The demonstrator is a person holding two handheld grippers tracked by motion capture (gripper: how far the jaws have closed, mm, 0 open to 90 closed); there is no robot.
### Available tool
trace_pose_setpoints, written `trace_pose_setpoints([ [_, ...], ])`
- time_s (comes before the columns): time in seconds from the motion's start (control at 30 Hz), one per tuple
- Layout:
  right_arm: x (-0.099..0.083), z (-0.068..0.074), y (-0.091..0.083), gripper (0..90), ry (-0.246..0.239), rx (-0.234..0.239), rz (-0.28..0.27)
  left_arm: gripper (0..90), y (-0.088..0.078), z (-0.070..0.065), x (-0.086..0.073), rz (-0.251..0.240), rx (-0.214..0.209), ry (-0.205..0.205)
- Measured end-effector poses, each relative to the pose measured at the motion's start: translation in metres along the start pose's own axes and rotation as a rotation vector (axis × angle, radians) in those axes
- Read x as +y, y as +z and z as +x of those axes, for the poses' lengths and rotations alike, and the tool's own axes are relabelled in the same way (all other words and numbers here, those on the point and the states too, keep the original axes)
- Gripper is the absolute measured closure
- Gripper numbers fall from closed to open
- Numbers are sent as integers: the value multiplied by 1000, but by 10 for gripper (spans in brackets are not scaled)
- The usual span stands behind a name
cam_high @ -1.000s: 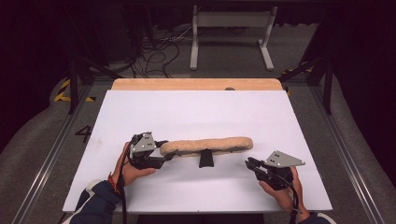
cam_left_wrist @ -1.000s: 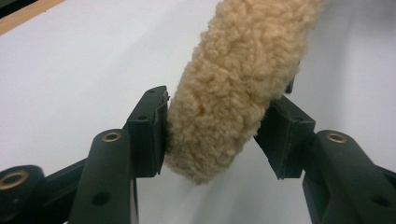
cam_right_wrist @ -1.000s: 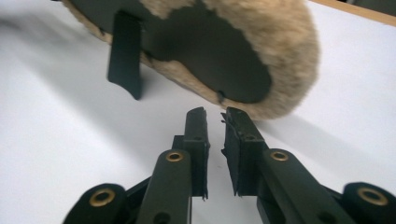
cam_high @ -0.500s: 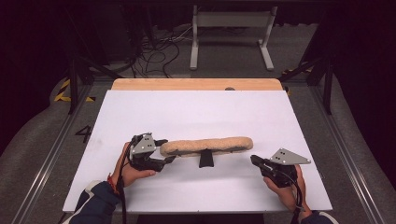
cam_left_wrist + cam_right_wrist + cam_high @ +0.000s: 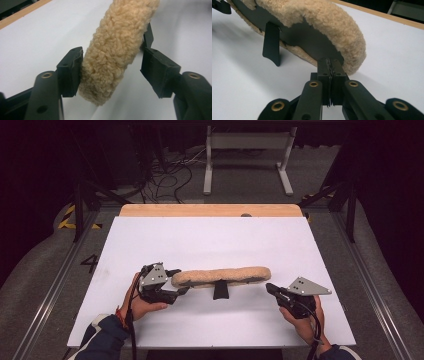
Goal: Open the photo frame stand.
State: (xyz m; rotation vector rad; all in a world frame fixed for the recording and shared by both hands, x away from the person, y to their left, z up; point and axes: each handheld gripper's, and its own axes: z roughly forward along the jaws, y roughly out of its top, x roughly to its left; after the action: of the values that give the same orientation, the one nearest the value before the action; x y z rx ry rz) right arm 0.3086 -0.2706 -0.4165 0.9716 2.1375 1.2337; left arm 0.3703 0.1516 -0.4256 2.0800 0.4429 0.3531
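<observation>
A long tan fleece pad point(image 5: 225, 275) with a black backing lies across the white table point(image 5: 210, 240), propped on a short black strap point(image 5: 220, 291). My left gripper point(image 5: 181, 281) stands open around the pad's left end. In the left gripper view the fleece pad point(image 5: 117, 42) sits between the jaws of my left gripper point(image 5: 111, 67), touching one pad, with a gap at the other; the jaws have just been closing a little. My right gripper point(image 5: 270, 287) is at the pad's right end. In the right gripper view my right gripper point(image 5: 329, 62) is shut on the black backing's edge under the fleece pad point(image 5: 324, 17).
A wooden board edge point(image 5: 210, 210) runs along the table's far side. Behind it stand a metal frame point(image 5: 247, 155) and loose cables point(image 5: 165, 175) on the dark floor. The black strap point(image 5: 271, 45) hangs down from the backing onto the white surface.
The right gripper's jaws have closed at the pad's right end. The left gripper's jaws stand slightly wider around the left end. Both hands and the pad stay in place.
</observation>
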Motion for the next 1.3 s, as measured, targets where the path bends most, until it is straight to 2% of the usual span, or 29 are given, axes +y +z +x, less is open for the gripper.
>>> trace_pose_setpoints([
  [0.33,3,1,3,890,-3,-4,-3,446,-3,2,-2,-16,-13,-15],
  [0.43,2,-1,3,880,12,-19,2,466,-3,1,-2,-13,-9,1],
  [0.53,1,-4,4,886,24,-23,7,471,-4,0,-2,-11,-8,5],
  [1.3,4,-1,15,900,11,-42,21,521,-3,2,-4,-14,-15,-20],
])
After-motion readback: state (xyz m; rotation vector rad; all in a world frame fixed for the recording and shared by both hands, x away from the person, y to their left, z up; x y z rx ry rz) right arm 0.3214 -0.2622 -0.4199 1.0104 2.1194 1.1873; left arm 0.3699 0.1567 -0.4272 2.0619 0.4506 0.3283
